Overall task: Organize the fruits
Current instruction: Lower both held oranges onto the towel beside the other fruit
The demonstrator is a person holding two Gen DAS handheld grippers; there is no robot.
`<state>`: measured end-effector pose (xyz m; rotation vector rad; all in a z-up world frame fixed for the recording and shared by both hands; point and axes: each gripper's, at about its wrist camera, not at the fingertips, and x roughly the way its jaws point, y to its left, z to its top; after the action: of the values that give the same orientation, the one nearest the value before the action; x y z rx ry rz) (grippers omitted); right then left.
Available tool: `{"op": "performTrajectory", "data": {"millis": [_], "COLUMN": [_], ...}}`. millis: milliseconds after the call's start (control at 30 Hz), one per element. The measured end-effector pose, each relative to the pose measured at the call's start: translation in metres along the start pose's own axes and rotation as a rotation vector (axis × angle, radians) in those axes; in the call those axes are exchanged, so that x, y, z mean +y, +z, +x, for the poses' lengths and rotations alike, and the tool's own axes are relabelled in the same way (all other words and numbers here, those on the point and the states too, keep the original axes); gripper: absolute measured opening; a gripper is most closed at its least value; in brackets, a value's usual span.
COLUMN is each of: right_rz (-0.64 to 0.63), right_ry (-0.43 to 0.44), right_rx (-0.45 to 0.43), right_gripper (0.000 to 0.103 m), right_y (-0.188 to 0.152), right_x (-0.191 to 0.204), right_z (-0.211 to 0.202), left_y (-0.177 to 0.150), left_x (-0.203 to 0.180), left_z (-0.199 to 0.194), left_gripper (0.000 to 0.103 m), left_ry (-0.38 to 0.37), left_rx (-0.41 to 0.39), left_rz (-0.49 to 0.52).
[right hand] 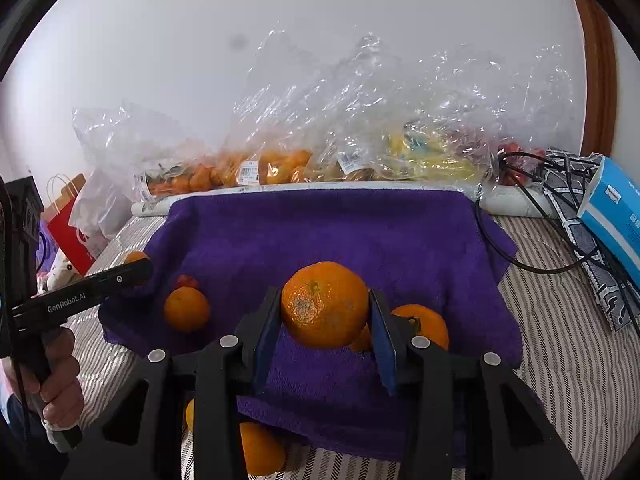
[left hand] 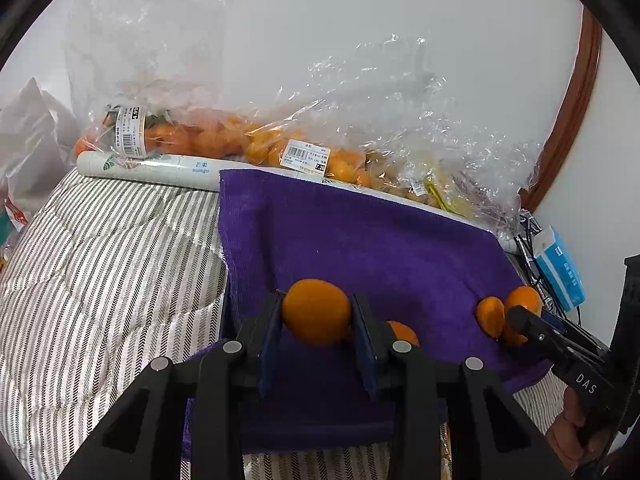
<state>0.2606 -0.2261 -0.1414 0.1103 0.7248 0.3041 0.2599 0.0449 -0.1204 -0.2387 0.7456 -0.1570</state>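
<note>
My left gripper (left hand: 316,316) is shut on a small orange (left hand: 316,312), held just above a purple towel (left hand: 360,240). My right gripper (right hand: 325,308) is shut on a larger, scuffed orange (right hand: 324,304) over the same towel (right hand: 320,228). Loose oranges lie on the towel: one at the left (right hand: 186,308) and one behind the right finger (right hand: 424,324). Another orange (right hand: 260,452) lies on the bedding below the towel's front edge. In the left wrist view the right gripper (left hand: 516,316) shows at the right edge among oranges. The left gripper (right hand: 138,266) enters the right wrist view from the left.
Clear plastic bags of oranges (right hand: 280,168) and bananas (right hand: 432,152) lie along the wall, on a long white box (left hand: 160,168). A blue carton (right hand: 616,216) and black cable (right hand: 520,256) sit right of the towel. Striped bedding (left hand: 100,260) surrounds it; a red paper bag (right hand: 68,224) stands left.
</note>
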Motion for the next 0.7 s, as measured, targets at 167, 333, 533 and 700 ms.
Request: {"op": "performTrajectory", "data": {"millis": [167,333,533,700], "right_rz": [-0.022,-0.039,-0.045,-0.048], "right_ry": [-0.004,-0.009,-0.010,-0.013], "right_rx": [0.017,0.029,0.043,0.054], "right_gripper": [0.043,0.043,0.043,0.043], "right_y": [-0.003,-0.005,-0.006,-0.005], "right_x": [0.005,0.009,0.010,0.010], "right_z": [0.005,0.008,0.010,0.013], "left_y": [-0.001,-0.001,-0.002,-0.003], "left_x": [0.000,0.000,-0.002,-0.003], "left_z": [0.003,0.005,0.007,0.009], "left_gripper": [0.033,0.033,0.033,0.033], "left_ry": [0.007,0.006,0.007,0.009], "left_rx": [0.015,0.023,0.035,0.042], "left_rz": [-0.001,0.000,0.011,0.015]}}
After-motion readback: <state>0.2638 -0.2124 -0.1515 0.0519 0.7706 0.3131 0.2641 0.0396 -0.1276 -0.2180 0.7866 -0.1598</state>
